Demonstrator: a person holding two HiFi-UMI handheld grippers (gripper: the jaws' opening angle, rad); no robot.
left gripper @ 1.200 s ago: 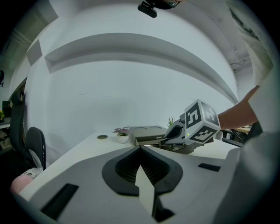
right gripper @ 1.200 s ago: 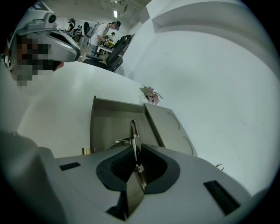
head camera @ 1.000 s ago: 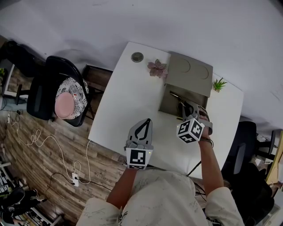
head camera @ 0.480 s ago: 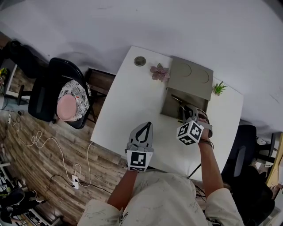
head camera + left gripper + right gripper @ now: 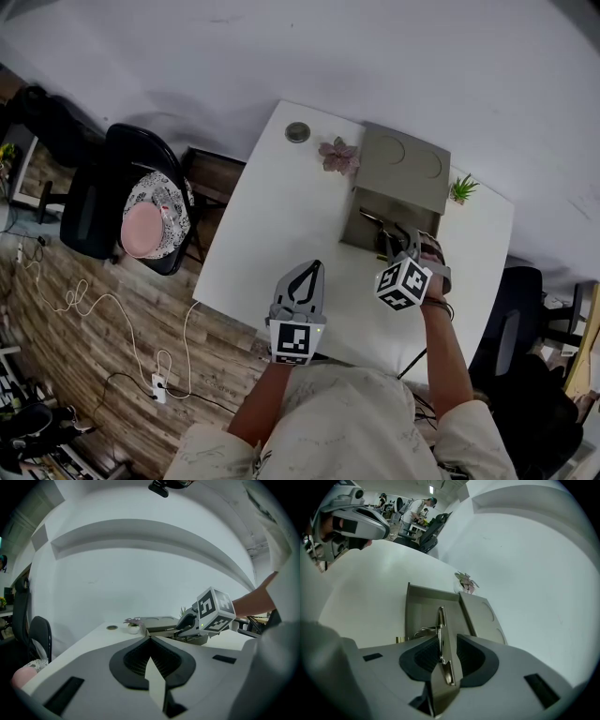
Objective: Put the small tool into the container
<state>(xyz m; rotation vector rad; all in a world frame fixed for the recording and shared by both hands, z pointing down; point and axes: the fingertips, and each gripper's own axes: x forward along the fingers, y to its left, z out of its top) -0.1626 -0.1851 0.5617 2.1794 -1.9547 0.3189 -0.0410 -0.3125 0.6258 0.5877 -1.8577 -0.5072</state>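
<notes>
The grey container [image 5: 352, 228] stands open on the white table [image 5: 272, 225], its lid [image 5: 405, 167] folded back. My right gripper [image 5: 398, 236] reaches over its front wall. In the right gripper view a thin metal tool [image 5: 442, 639] stands upright between the jaws of the right gripper [image 5: 447, 637], above the container's floor [image 5: 424, 609]. The jaws are opening and stand wider than the tool. My left gripper [image 5: 312, 267] rests shut near the table's front edge with nothing in it; in its own view the left gripper [image 5: 150, 638] points at the right gripper [image 5: 187, 620].
A pink flower pot [image 5: 337, 153] and a round disc [image 5: 297, 132] sit at the table's far edge. A small green plant [image 5: 461, 187] stands right of the lid. A black chair with a cushion [image 5: 141, 211] is left of the table. A wire loop [image 5: 423, 631] lies inside the container.
My right gripper has stayed over the container's front wall, and my left gripper has hardly moved. The head view has shifted slightly.
</notes>
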